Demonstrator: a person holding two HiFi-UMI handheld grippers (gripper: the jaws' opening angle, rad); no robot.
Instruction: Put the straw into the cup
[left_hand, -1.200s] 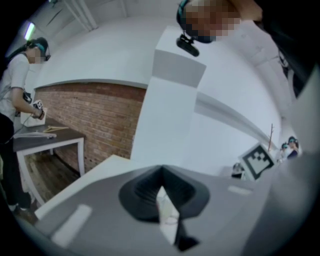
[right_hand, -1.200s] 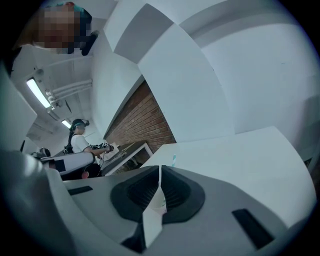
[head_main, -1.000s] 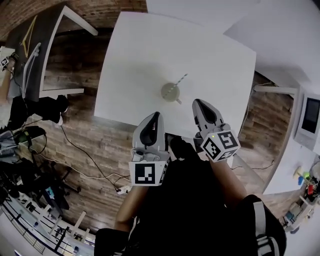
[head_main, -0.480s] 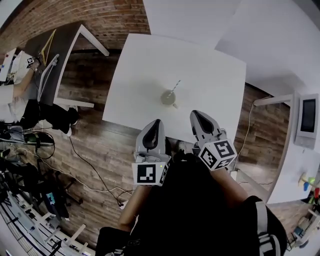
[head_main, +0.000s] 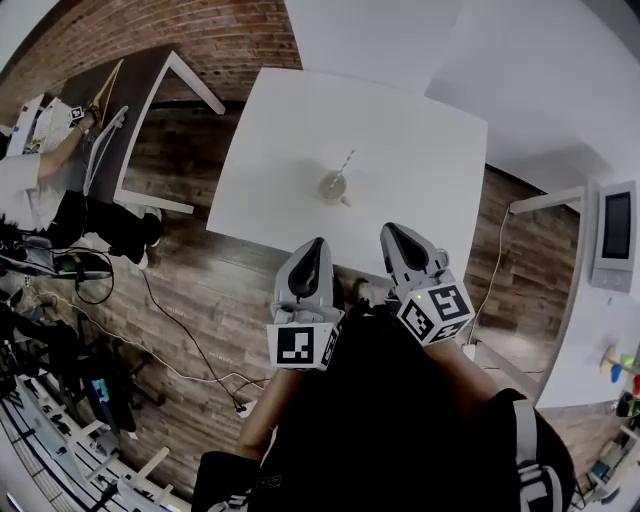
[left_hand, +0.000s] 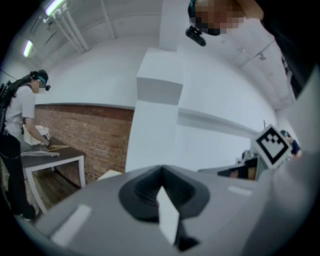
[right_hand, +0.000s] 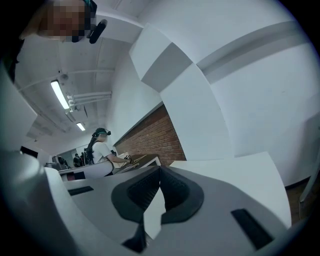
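In the head view a small clear cup (head_main: 333, 186) stands on the white table (head_main: 280, 130), with a striped straw (head_main: 345, 163) sticking out of it and leaning to the upper right. My left gripper (head_main: 310, 252) and right gripper (head_main: 393, 238) hang side by side below the table's near edge, over the wooden floor, well short of the cup. Both are shut with nothing between their jaws. In the left gripper view the left gripper (left_hand: 161, 176) points up at walls and ceiling; in the right gripper view the right gripper (right_hand: 160, 176) does the same. Neither gripper view shows the cup.
A dark desk (head_main: 120, 120) with a person (head_main: 25, 190) beside it stands at the left. Cables (head_main: 180, 320) trail over the wooden floor. A monitor (head_main: 612, 232) sits at the right edge. White walls rise behind the table.
The head view has drawn back: table and cup now look smaller and farther off. Both grippers stay shut, near my body, in about the same place in the frame.
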